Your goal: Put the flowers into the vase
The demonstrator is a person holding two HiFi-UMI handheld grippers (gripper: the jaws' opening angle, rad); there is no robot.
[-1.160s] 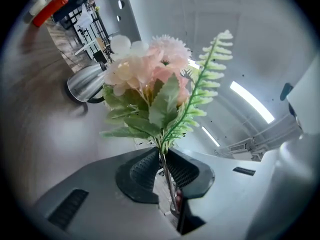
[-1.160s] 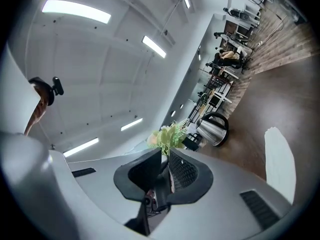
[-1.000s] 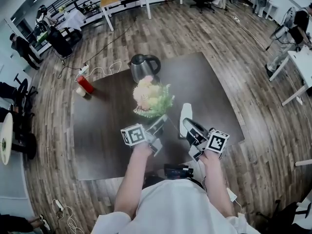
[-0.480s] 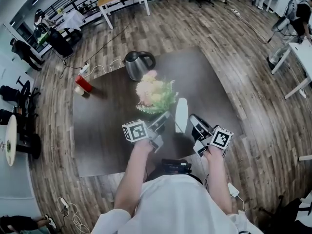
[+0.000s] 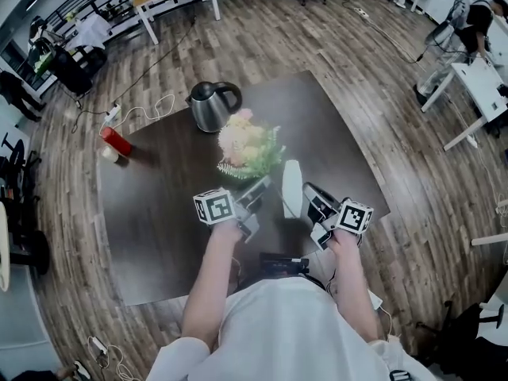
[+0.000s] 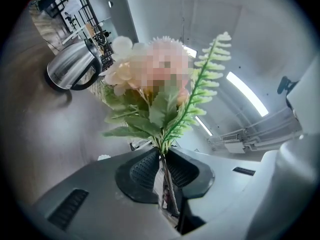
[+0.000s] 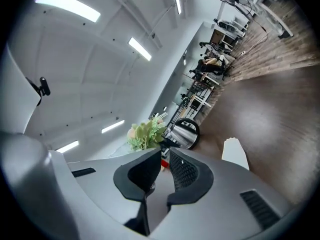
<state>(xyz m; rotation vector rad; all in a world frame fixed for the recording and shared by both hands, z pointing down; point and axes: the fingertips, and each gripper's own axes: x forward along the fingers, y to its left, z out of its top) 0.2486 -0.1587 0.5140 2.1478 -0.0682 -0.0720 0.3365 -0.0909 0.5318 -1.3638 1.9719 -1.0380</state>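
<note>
On the dark brown counter [image 5: 159, 213], a white vase [image 5: 292, 187] stood near the front edge, between the two grippers in the head view and just beside the right one. The left hand-held gripper [image 5: 255, 190] was pinching the flowers [image 5: 248, 151] low on their thin stems. In the left gripper view, the stems ran between its black ribbed pads [image 6: 145, 171], with the pale pink and cream blooms and a green fern frond spreading above them. The bunch was held over the counter, clear of the vase and not yet in it, with its head close to the steel kettle [image 5: 210, 105] that sat farther back.

The right hand-held gripper [image 5: 311, 199] had its jaws pressed together with nothing caught between them. Its own view showed only a thin slit between the pads [image 7: 187, 171], and past them lay the vase [image 7: 235, 154], the kettle [image 7: 186, 132] and the flowers [image 7: 145, 134]. Each gripper carried its marker cube above the person's fist.

A red can [image 5: 115, 141] stood at the far left of the counter, well apart from everything else. Wood-plank floor [image 5: 373, 94] surrounded the counter.
</note>
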